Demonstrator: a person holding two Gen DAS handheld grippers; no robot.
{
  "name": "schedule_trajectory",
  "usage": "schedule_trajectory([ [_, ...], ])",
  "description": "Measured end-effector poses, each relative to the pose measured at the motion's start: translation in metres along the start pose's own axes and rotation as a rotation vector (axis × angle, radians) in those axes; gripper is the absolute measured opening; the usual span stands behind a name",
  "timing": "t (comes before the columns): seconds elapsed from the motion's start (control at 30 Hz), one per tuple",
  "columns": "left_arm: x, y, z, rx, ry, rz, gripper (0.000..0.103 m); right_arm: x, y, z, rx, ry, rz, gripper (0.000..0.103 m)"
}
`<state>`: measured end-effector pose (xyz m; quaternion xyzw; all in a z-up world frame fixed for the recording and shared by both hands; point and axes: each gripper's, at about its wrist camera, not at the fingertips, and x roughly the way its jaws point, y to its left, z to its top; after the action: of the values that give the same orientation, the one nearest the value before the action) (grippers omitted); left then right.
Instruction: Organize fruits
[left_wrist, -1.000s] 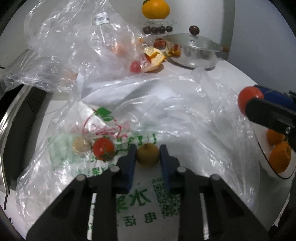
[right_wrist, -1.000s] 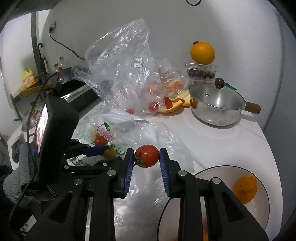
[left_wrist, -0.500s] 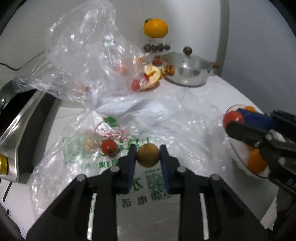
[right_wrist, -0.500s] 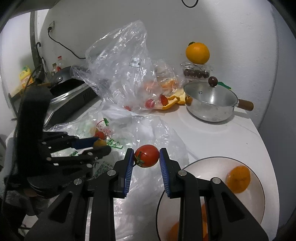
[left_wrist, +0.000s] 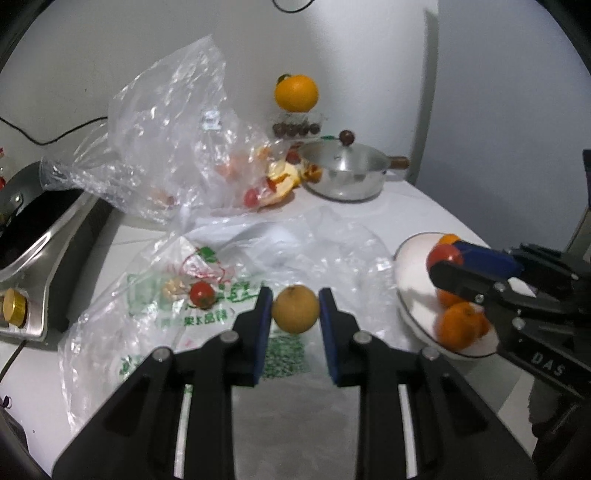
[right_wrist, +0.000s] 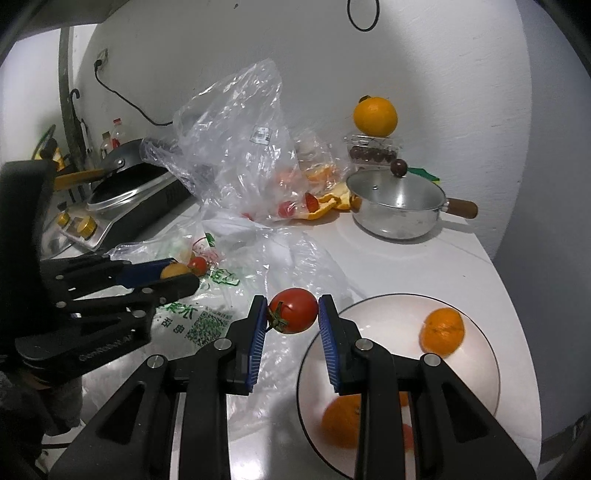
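Left gripper (left_wrist: 295, 308): its jaws are clamped on a small yellow-brown fruit (left_wrist: 295, 309), one blue pad on each flank, so the round body cannot roll out while it is carried clear of the plastic.
Right gripper (right_wrist: 293, 312): its jaws are closed on a red tomato (right_wrist: 293, 311), stem turned toward 8 o'clock; the squeeze looks only as tight as the soft skin needs.
White plate (right_wrist: 491, 354): sits on the surface at about 4 o'clock of the right wrist view and already carries several oranges (right_wrist: 442, 331), which suggests it is the collecting spot.
Tomato's place: held in the air just off the plate's rim at 10 o'clock, not yet above the bare middle.
Yellow-brown fruit's place: held over the printed bag (left_wrist: 207, 325), well apart from the plate, which lies at 3 o'clock in the left wrist view.
Printed bag: lies flattened and open on the surface, with a second small tomato (left_wrist: 201, 294) inside; likely the source being emptied.
Clear bag (right_wrist: 236, 155): stands crumpled at 11 o'clock, more fruit and orange peel showing through it.
Lidded pot (right_wrist: 397, 206): parked at 1 o'clock near the wall, out of the carrying path.
Step in hand: probably ferrying both fruits to the plate, the right one nearer.
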<state>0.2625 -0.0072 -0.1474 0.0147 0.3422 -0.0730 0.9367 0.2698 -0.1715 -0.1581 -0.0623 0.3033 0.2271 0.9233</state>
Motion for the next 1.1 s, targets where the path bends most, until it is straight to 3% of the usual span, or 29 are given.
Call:
schedule_trajectory([
  [0.4,-0.028,-0.038,-0.002,0.036,-0.083,-0.039,0.026,-0.028,-0.018,-0.013,0.011,-0.025,-0.025,0.03],
  [1.1,-0.022,-0.094,-0.009,0.055,-0.062,-0.12,0.026,-0.055,-0.059,-0.041,0.044,-0.029,-0.057,0.03],
])
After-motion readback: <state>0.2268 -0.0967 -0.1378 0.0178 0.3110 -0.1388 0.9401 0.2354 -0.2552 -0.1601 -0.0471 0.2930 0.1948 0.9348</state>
